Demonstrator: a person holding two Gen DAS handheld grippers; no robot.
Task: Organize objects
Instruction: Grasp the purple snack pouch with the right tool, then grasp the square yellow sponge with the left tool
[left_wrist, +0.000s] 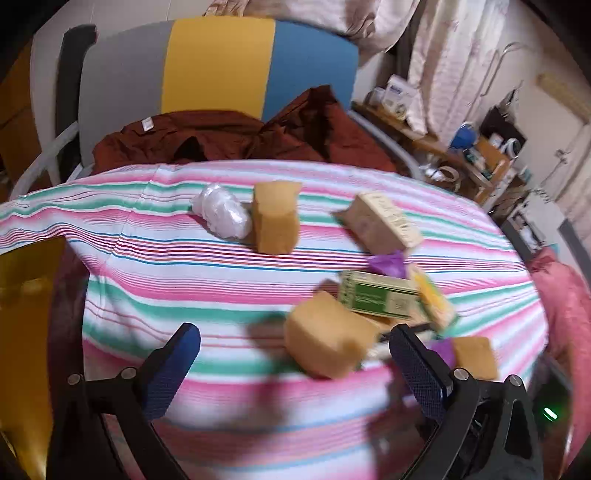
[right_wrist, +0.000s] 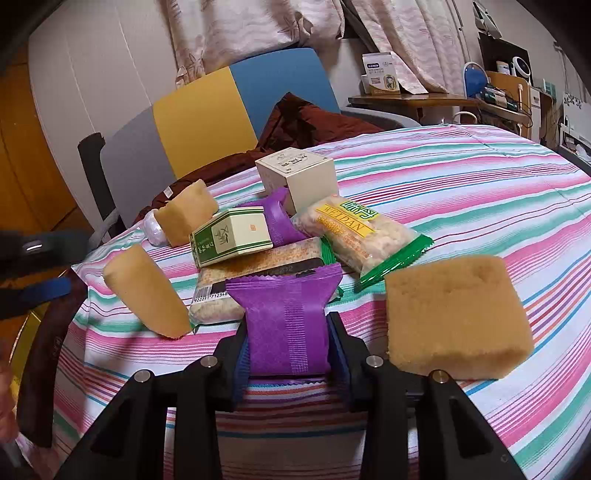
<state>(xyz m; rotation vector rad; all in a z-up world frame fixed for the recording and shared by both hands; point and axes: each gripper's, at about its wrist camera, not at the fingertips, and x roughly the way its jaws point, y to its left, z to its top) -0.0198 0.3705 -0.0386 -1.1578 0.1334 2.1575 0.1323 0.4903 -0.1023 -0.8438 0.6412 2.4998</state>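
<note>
Left wrist view first: the left gripper (left_wrist: 295, 354) has its jaws spread wide with nothing between them, hanging over the striped tablecloth (left_wrist: 184, 280). A tan sponge (left_wrist: 325, 341) sits just ahead of it, a bit right of centre. Behind that is a green and white box (left_wrist: 380, 299), and further back a cream box (left_wrist: 384, 219). Another sponge (left_wrist: 276, 218) stands upright near the far side, touching a crumpled white plastic bag (left_wrist: 221, 212) on its left. The whole shot is pretty blurry. A dark red garment (left_wrist: 240, 136) lies on the chair beyond the table.

Right wrist view: the right gripper (right_wrist: 288, 354) is clamped on a purple snack packet (right_wrist: 286, 321), pads pressing both its sides, at the near edge of the pile. A big sponge (right_wrist: 454, 314) sits just to the right. A yellow and green cracker pack (right_wrist: 358, 236) lies further back, and a second purple packet (right_wrist: 280, 218) pokes out of the pile beside the green and white box.
</note>
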